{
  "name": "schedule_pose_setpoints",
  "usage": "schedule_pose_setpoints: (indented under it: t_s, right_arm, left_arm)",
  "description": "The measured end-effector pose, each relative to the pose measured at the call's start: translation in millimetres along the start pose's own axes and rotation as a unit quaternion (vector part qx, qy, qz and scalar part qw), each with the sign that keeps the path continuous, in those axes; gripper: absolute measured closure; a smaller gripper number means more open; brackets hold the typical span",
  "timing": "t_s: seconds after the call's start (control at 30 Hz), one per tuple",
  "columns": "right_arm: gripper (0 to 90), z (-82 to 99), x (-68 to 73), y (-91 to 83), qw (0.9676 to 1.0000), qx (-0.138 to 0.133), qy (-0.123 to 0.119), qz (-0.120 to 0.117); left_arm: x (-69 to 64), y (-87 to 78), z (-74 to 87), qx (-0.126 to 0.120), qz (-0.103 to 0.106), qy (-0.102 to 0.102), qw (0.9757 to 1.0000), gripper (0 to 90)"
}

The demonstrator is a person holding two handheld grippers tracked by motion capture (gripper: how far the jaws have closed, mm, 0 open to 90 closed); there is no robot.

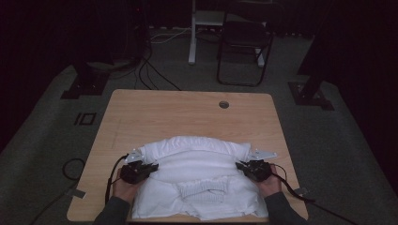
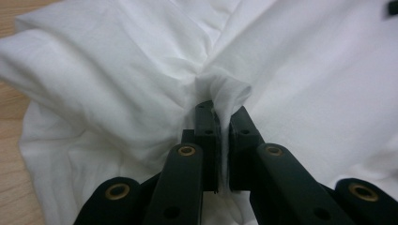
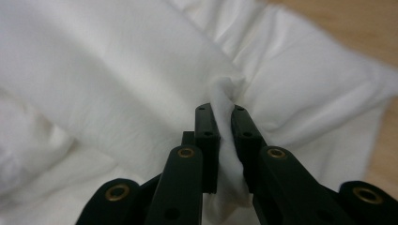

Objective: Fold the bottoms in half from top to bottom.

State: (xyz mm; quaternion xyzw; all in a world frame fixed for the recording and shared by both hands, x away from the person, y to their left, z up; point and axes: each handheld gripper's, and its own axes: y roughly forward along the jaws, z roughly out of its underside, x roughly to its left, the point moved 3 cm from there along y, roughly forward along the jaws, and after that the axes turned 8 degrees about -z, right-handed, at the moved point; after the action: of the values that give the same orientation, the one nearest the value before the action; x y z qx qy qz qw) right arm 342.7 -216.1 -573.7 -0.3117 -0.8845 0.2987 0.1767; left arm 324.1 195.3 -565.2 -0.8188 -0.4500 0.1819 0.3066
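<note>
A white garment (image 1: 195, 185) is lying on the near half of the table (image 1: 187, 112). Pinches of cloth at its left and right edges are being clamped by the left gripper (image 2: 220, 117) and right gripper (image 3: 221, 115). It is judged soft, light and floppy, so edge folds are best gripped.

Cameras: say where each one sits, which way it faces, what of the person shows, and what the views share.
High view: above the person's side, facing forward and down on the table; forearms, both hands, left gripper and right gripper enter from the bottom.
Left gripper view: rides the left gripper, looking along its black jaws, shut on a fold of the white garment.
Right gripper view: rides the right gripper, jaws likewise pinching cloth.
Shared: all three show the white garment and the wooden table.
</note>
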Motion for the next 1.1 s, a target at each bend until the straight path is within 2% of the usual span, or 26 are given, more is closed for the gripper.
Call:
schedule_pose_setpoints:
  t_s: [0.07, 0.13, 0.33, 0.57, 0.7, 0.77, 0.83, 1.1]
  right_arm:
    - [83.8, 0.3, 3.7, 4.3, 0.9998, 0.010, -0.010, 0.012]
    - [83.7, -2.2, 4.7, 7.2, 0.9997, 0.017, -0.007, 0.018]
    - [83.7, -7.5, -3.2, 14.6, 0.9997, 0.011, 0.019, 0.013]
    - [83.8, -18.0, -14.5, 25.6, 0.9992, 0.002, 0.036, 0.019]
    - [83.9, -29.3, -18.3, 35.0, 0.9988, 0.011, 0.023, 0.042]
    - [84.0, -31.7, -19.4, 37.1, 0.9986, 0.013, 0.021, 0.046]
    - [84.0, -43.4, -28.2, 46.9, 0.9982, 0.018, 0.023, 0.053]
    - [84.1, -65.7, -48.2, 65.4, 0.9966, 0.023, 0.032, 0.072]
  left_arm:
    - [-5.3, 6.0, -0.6, 0.007, -0.021, 0.016, 0.9996, 85.4]
    - [-6.5, 10.6, -2.3, 0.011, -0.030, 0.018, 0.9993, 85.6]
    - [-0.4, 18.5, -8.0, 0.008, -0.036, 0.009, 0.9993, 85.7]
    - [13.4, 31.7, -20.5, 0.005, -0.049, 0.003, 0.9988, 85.7]
    - [21.2, 40.3, -30.0, 0.008, -0.061, 0.000, 0.9981, 85.8]
    - [24.3, 43.1, -33.2, 0.010, -0.065, -0.001, 0.9979, 85.8]
    - [33.1, 51.1, -42.2, 0.013, -0.074, -0.004, 0.9972, 85.8]
    - [49.4, 70.7, -64.5, 0.024, -0.096, -0.013, 0.9950, 85.8]
